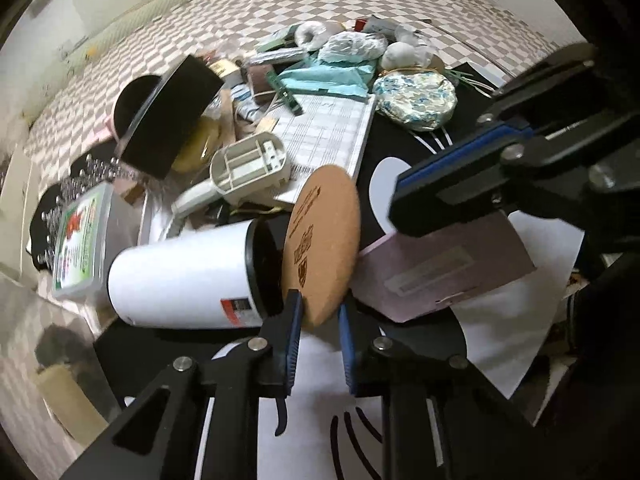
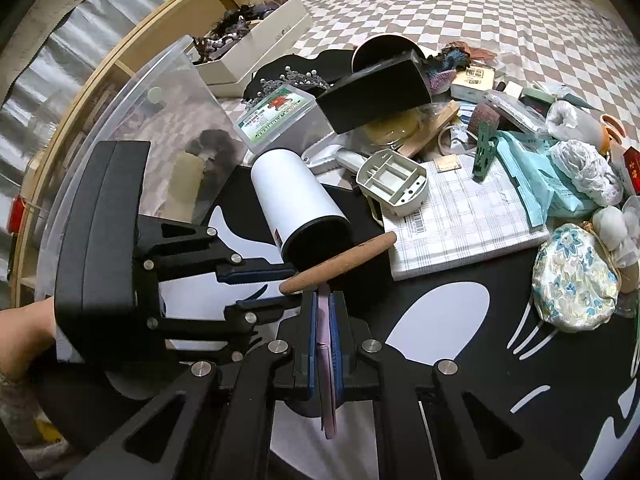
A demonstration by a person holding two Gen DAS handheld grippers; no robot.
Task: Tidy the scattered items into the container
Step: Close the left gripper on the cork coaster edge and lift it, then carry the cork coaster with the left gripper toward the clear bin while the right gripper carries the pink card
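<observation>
My left gripper [image 1: 318,320] is shut on a round cork coaster [image 1: 322,246], held upright on its edge in front of the mouth of a white tumbler [image 1: 180,280] lying on its side. My right gripper [image 2: 325,308] is shut on a flat pink card box [image 2: 327,364], seen edge-on; in the left wrist view the box [image 1: 448,268] sits just right of the coaster under the right gripper [image 1: 480,184]. The coaster [image 2: 340,264] and left gripper [image 2: 288,284] show in the right wrist view. A clear plastic container [image 2: 132,120] stands at left.
A heap of clutter lies on the checked bedspread [image 2: 480,12]: black box [image 2: 380,88], green-labelled plastic case [image 2: 276,116], beige plastic housing [image 2: 394,182], gridded notebook [image 2: 468,216], teal packet [image 2: 540,176], floral pouch [image 2: 572,276], white open box [image 2: 256,40]. A black-and-white cloth [image 2: 460,340] lies beneath.
</observation>
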